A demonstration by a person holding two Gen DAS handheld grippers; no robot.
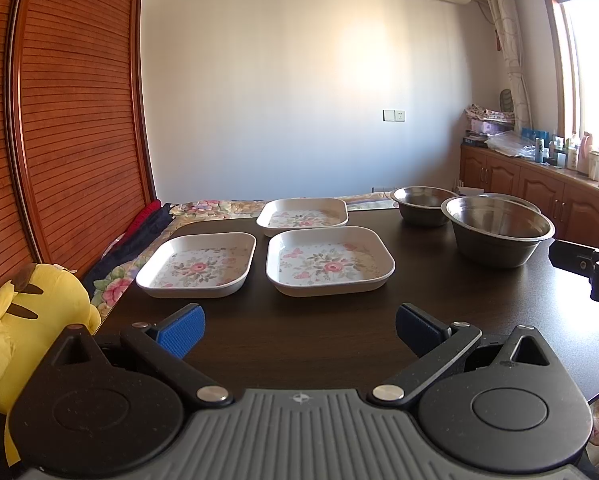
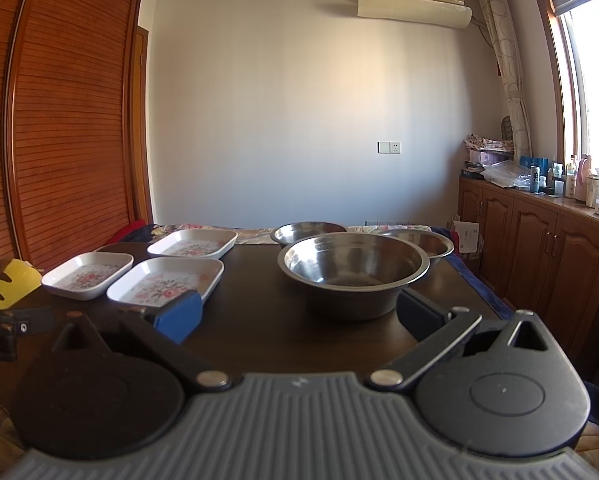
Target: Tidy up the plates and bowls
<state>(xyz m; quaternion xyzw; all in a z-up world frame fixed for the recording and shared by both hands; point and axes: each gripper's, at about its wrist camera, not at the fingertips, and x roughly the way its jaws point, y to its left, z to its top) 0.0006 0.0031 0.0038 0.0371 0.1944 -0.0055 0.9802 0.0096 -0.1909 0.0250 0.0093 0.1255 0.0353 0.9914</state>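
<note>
At the near edge of the dark bench (image 1: 339, 340), the left tool (image 1: 299, 330) hovers with its blue-padded fingers spread wide and nothing between them, aimed at the three floral plates so that either near one could be taken next. The near right plate (image 1: 330, 260) lies straight ahead, the near left plate (image 1: 197, 264) just beside it, the far plate (image 1: 302, 216) behind them; all three lie flat and apart, not yet stacked. The right tool (image 2: 299, 314), equally wide open and empty, faces the near steel bowl (image 2: 355, 276), whose rim sits between its fingers' line of sight, probably its first pick. Two more bowls, the far left bowl (image 2: 307, 232) and the far right bowl (image 2: 423, 242), stand upright behind it, awaiting nesting. A yellow plush toy (image 1: 27, 320) sits off the bench's left side.
</note>
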